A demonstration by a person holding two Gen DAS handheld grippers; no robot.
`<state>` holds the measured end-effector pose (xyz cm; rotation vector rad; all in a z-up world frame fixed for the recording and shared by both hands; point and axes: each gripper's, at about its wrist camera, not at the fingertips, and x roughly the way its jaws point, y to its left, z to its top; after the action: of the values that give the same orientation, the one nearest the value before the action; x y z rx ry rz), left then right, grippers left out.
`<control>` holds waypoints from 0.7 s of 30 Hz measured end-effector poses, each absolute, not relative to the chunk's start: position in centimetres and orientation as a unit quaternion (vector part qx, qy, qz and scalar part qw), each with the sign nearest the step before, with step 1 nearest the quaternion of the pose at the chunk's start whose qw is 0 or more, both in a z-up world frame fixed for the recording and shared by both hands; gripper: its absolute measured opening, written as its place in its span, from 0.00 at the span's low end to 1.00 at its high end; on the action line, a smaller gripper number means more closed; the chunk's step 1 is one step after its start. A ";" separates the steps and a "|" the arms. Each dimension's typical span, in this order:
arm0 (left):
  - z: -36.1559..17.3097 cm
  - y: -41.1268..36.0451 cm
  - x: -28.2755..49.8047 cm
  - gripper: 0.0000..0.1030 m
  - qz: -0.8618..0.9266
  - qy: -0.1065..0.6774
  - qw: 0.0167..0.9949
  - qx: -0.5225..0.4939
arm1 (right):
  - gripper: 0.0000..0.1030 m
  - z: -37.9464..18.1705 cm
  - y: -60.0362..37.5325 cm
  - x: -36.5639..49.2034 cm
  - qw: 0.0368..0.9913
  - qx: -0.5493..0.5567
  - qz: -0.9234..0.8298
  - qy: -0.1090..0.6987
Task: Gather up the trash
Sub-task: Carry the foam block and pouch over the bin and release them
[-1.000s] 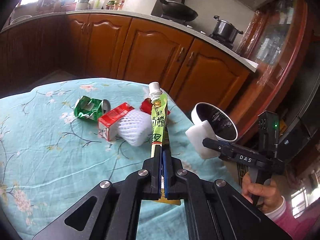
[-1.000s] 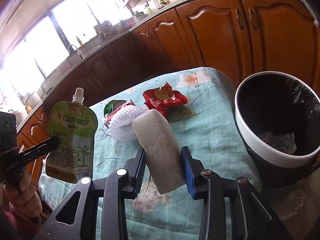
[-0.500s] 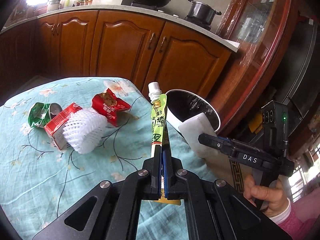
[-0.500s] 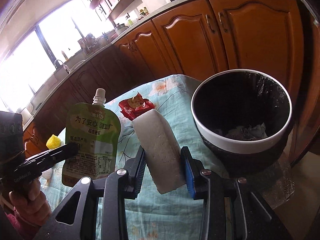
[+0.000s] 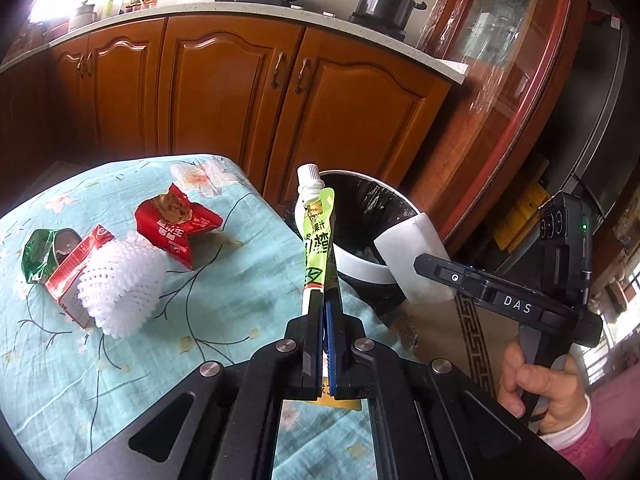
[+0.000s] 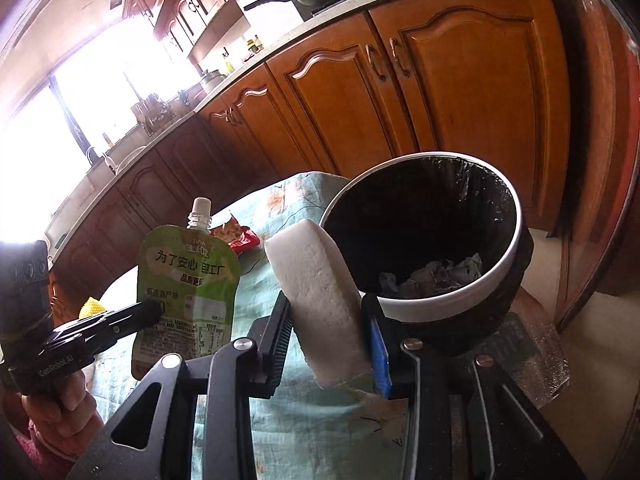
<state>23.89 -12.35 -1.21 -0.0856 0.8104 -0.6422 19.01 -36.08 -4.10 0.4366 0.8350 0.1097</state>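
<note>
Trash is split between our grippers and the table [image 5: 168, 364]. Our left gripper [image 5: 324, 312] is clamped flat on a green pouch [image 5: 318, 240], held upright beside the bin [image 6: 512, 248]; the pouch's bottom edge is hidden behind the jaws. Our right gripper [image 6: 328, 320] pinches a white foam block [image 6: 320, 296] just beside the bin's rim. Left of the bin on the table lie a red wrapper [image 5: 176, 224], foam net [image 5: 120, 284], red carton [image 5: 74, 264] and green wrapper [image 5: 38, 256]. The bin's crumpled contents are hard to identify.

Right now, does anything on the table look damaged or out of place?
Yes: a crushed green can, a squashed red carton, white foam netting and a torn red wrapper lie strewn on the tablecloth.
</note>
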 end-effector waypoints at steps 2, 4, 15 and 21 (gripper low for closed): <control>-1.3 -13.0 24.3 0.00 -0.309 0.388 0.867 -0.038 | 0.34 -4.1 -36.7 18.9 0.890 0.212 0.047 0.400; -1.4 -13.5 24.6 0.00 -0.311 0.389 0.867 -0.036 | 0.34 -4.0 -37.2 18.8 0.890 0.216 0.042 0.398; -0.7 -16.9 27.0 0.00 -0.326 0.386 0.862 -0.027 | 0.34 -4.0 -40.2 19.7 0.893 0.220 0.011 0.393; -0.2 -18.8 29.1 0.00 -0.335 0.384 0.860 -0.041 | 0.34 -3.8 -41.8 21.1 0.894 0.216 -0.003 0.393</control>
<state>29.09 -18.78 -0.18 -0.0853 0.8056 -0.7027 21.10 -41.75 -3.78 0.4486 0.8153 -0.0055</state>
